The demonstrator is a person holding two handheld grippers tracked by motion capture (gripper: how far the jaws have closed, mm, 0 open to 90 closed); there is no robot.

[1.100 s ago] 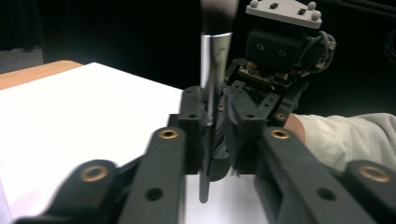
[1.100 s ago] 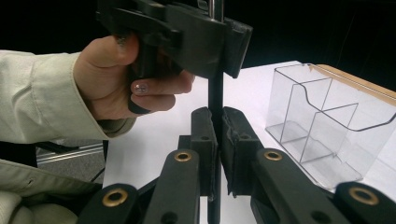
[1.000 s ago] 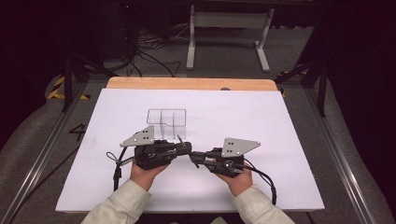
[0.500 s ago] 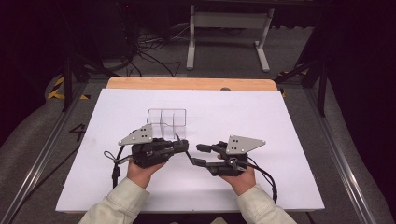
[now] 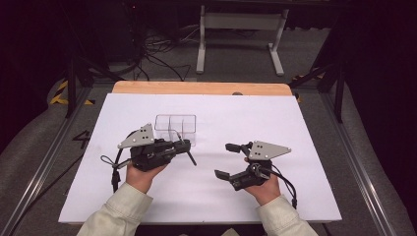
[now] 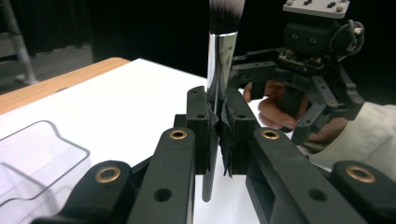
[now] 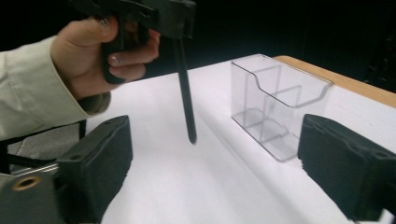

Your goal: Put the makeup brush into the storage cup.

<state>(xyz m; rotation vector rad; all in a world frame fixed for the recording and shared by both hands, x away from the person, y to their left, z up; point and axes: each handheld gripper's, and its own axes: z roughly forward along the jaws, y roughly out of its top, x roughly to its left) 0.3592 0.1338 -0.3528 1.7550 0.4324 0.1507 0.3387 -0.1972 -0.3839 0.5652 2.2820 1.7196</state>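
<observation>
A makeup brush, with a silver ferrule, dark bristles above and a black handle hanging below, stands upright in my left gripper, which is shut on it. In the high view my left gripper sits just in front of a clear three-compartment box. My right gripper is to the right of the brush, apart from it, open wide with nothing between its pads. In the right gripper view the handle hangs ahead of my right gripper, with the box to its right.
A white sheet covers the table, with a wooden strip along the far edge. A metal stand and cables lie on the floor beyond the table. Both sleeves come in from the near edge.
My right gripper, which was close against the left one at the brush, has opened wide and drawn back to the right. The left gripper stays shut on the brush.
</observation>
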